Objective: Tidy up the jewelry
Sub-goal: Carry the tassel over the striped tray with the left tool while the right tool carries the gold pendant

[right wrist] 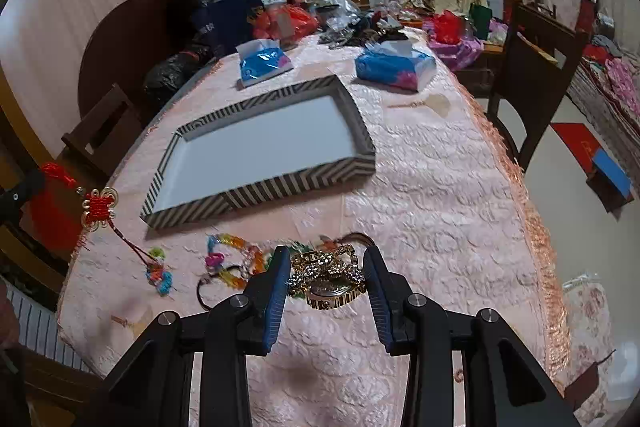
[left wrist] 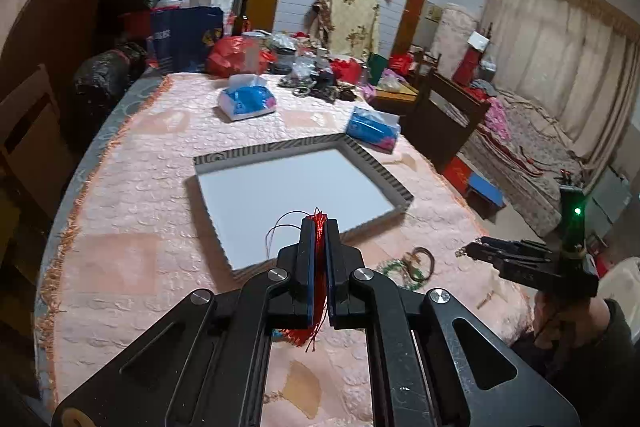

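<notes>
My left gripper [left wrist: 319, 227] is shut on the red tassel [left wrist: 319, 267] of a Chinese knot ornament, above the near edge of the striped tray [left wrist: 280, 149]. In the right wrist view the knot [right wrist: 99, 205] hangs at the far left, off the cloth. My right gripper [right wrist: 327, 259] is shut on a gold rhinestone watch [right wrist: 332, 283], lifted above the pink tablecloth [right wrist: 420, 187]. The tray [right wrist: 280, 183] lies beyond it, its white floor bare. Colourful bead bracelets [right wrist: 236, 259] lie on the cloth just behind the watch. The right gripper [left wrist: 464, 251] also shows at the right of the left wrist view.
Two blue tissue packs [right wrist: 264, 63] [right wrist: 394, 67] lie past the tray. Bags and clutter [right wrist: 288, 19] fill the table's far end. Dark wooden chairs stand at the right [right wrist: 536, 67] and left [right wrist: 100, 135]. The cloth's fringed edge [right wrist: 540, 227] runs along the right.
</notes>
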{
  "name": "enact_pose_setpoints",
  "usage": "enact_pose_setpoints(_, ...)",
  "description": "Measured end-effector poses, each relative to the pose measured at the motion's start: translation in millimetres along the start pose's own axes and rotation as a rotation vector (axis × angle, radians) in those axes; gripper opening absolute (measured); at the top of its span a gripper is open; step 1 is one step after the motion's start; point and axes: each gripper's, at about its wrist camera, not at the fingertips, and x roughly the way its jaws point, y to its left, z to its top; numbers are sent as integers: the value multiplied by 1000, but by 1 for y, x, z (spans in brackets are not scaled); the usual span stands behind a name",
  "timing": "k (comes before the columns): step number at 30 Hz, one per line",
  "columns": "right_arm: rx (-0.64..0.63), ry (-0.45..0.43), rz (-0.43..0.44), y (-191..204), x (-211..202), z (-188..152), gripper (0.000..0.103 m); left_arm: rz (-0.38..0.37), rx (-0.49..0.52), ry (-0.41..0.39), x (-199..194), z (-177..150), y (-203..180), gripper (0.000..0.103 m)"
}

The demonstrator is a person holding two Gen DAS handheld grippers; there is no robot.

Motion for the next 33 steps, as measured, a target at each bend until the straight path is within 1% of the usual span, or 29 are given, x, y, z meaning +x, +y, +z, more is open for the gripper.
enact_pose_setpoints(2,-8,1,0,3,2,1,36,28,-14,3,2,2,0,3)
enact_pose_setpoints(4,-12,8,2,5,5,3,36,73,-25,6,6,5,0,3)
enact_pose_setpoints(5,-12,6,2,5,5,4,33,85,-29,7,7,7,0,3)
enact_pose_setpoints(8,-11,2,8,5,4,8,30,120,-30,-3,12,13,-1,3)
enact_pose_setpoints(9,-18,0,9,6,4,10,24,126,-31,-4,13,16,-1,3)
enact_pose_setpoints(11,-23,8,23,7,7,12,15,133,-33,-6,16,21,-1,3)
enact_pose_setpoints(12,-28,12,24,8,8,13,13,133,-32,-6,18,23,-1,3)
enact_pose_setpoints(16,0,39,8,-5,16,11,13,117,-37,-6,20,28,-1,3)
enact_pose_setpoints(17,14,51,-2,-14,19,9,14,114,-36,-9,21,29,-2,3)
enact_pose_setpoints(18,25,61,-20,-21,21,7,25,108,-32,-11,22,29,-2,3)
enact_pose_setpoints(19,48,74,-51,-32,24,3,38,94,-28,-10,23,26,-4,3)
enact_pose_setpoints(20,69,82,-75,-40,26,-2,64,84,-30,-8,25,24,-4,3)
enact_pose_setpoints(21,88,87,-89,-48,27,-8,74,73,-37,-3,27,20,-4,3)
enact_pose_setpoints(23,110,115,-65,-57,31,-20,74,52,-49,13,33,12,-4,3)
enact_pose_setpoints(25,108,132,-25,-54,37,-26,74,40,-60,30,40,5,-4,3)
enact_pose_setpoints(27,49,134,12,-41,44,-31,74,29,-63,43,44,1,-5,3)
enact_pose_setpoints(28,0,141,29,-31,49,-34,74,26,-64,49,46,-2,-5,3)
enact_pose_setpoints(32,-179,196,25,-2,75,-49,73,25,-65,52,46,-5,-5,3)
enact_pose_setpoints(33,-216,205,-3,2,81,-52,73,24,-67,50,46,-4,-5,3)
